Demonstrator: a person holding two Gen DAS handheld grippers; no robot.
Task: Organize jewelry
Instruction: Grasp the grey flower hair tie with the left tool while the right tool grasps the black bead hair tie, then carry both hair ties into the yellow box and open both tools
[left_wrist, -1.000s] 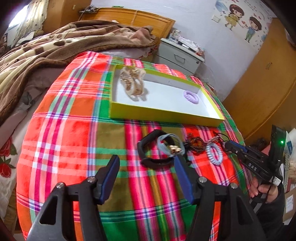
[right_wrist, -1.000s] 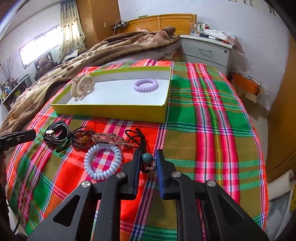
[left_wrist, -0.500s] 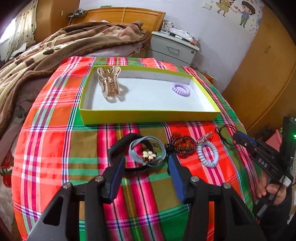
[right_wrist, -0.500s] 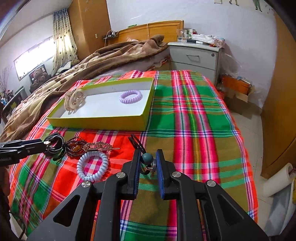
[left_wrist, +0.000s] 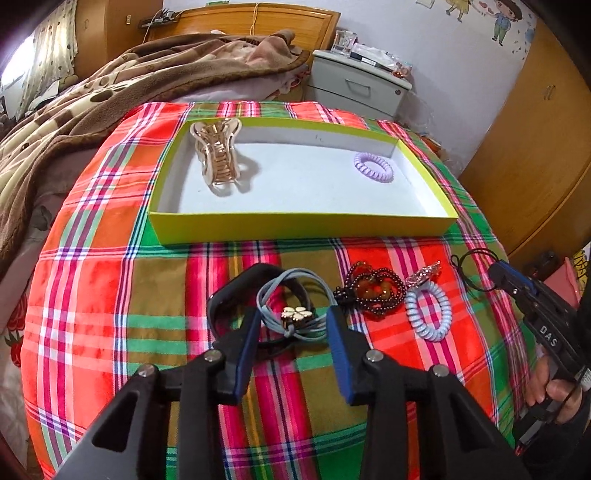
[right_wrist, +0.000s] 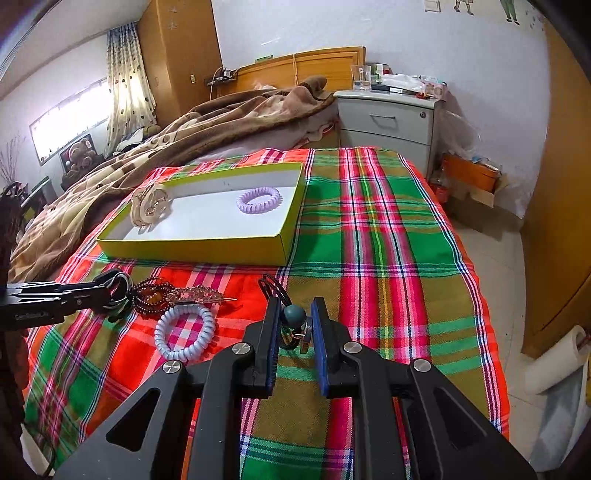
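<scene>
The yellow-green box (left_wrist: 303, 226) on the plaid cloth (left_wrist: 88, 280) holds a gold claw clip (left_wrist: 218, 155) at one end and a lilac coil tie (left_wrist: 373, 167) at the other. The left hand-held gripper (left_wrist: 291, 325) is spread wide around a grey hair tie (left_wrist: 295, 314) with a gold flower, partly hiding a black band (left_wrist: 229, 291). The right hand-held gripper (right_wrist: 293, 317) is clenched on a teal bead (right_wrist: 294, 315) with black cord; its small charm is unclear.
</scene>
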